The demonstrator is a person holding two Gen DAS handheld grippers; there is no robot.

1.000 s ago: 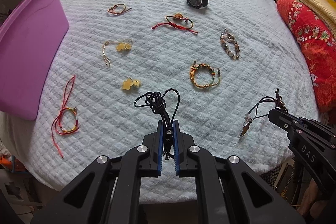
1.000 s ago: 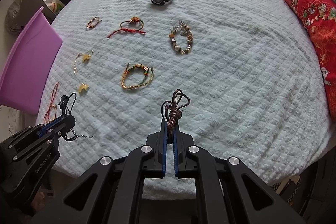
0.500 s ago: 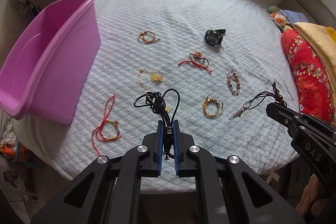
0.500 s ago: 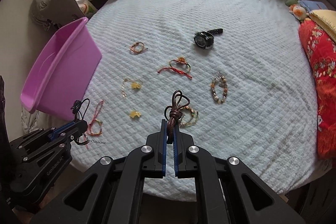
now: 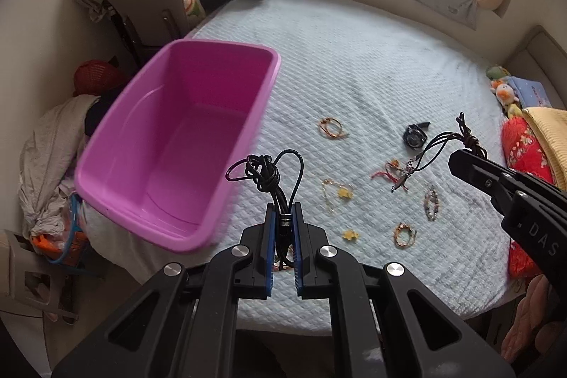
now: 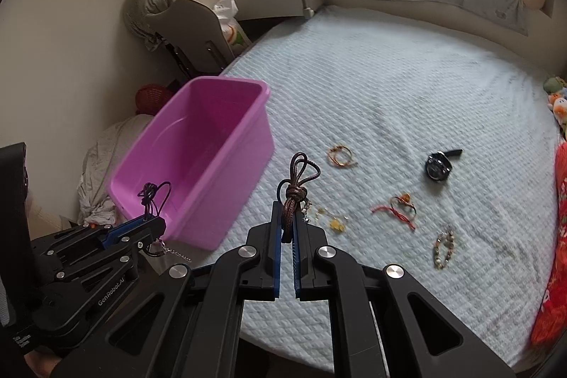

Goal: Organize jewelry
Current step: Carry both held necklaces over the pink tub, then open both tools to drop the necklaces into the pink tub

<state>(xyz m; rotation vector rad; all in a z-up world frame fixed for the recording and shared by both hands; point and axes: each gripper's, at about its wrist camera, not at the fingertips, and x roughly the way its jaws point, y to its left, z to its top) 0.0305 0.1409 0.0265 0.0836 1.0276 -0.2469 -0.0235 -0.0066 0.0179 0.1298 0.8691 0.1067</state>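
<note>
My left gripper (image 5: 283, 218) is shut on a black cord necklace (image 5: 269, 172) and holds it in the air beside the near right rim of the empty purple tub (image 5: 177, 144). It also shows in the right wrist view (image 6: 152, 218), with a chain hanging under it. My right gripper (image 6: 287, 218) is shut on a brown cord necklace (image 6: 299, 176), raised above the bed; it also shows in the left wrist view (image 5: 460, 158), its pendant dangling. The tub appears in the right wrist view (image 6: 198, 162) too.
On the pale blue quilt (image 5: 372, 66) lie a black watch (image 6: 439, 163), a red string bracelet (image 6: 395, 209), a beaded bracelet (image 6: 444, 248), an orange bracelet (image 6: 340, 156) and yellow charms (image 5: 349, 234). A red pillow (image 5: 528, 144) is at right. A chair (image 5: 149, 2) and clothes stand left.
Both grippers have lifted up and back from the bed with their necklaces, swinging left. The purple tub's inside has come into view and the jewelry looks smaller and farther.
</note>
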